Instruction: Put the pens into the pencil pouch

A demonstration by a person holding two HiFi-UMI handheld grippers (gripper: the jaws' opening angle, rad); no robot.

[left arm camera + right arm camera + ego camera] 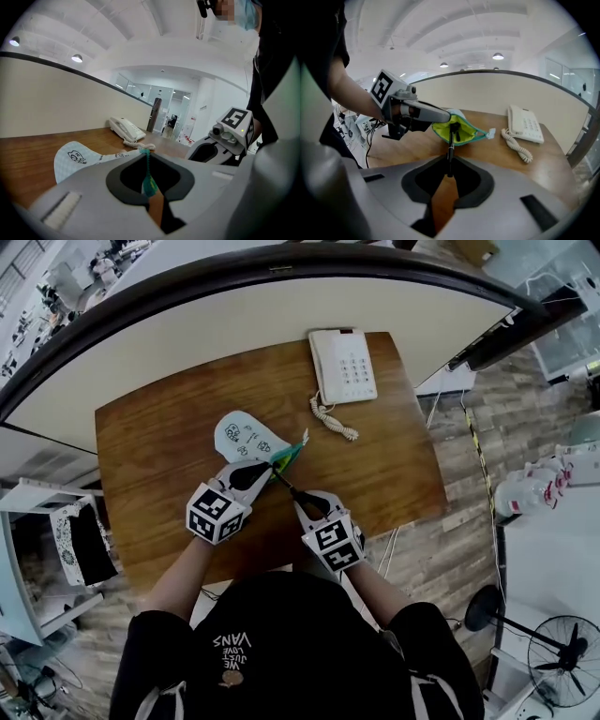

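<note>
A pale blue pencil pouch (244, 439) with doodles lies on the wooden table (159, 456). My left gripper (265, 471) is shut on its teal zipper edge (148, 169) and holds the mouth open, so the yellow-green lining (464, 131) shows. My right gripper (292, 494) is shut on a black pen (450, 152), seen as a thin dark stick (282, 483) in the head view. The pen's far end reaches into the pouch mouth. In the right gripper view the left gripper (433, 114) sits at the pouch's left rim.
A white desk phone (343, 366) with a coiled cord (333, 419) stands at the table's far right. A curved cream partition (281, 310) runs behind the table. The table's near edge lies just under both grippers.
</note>
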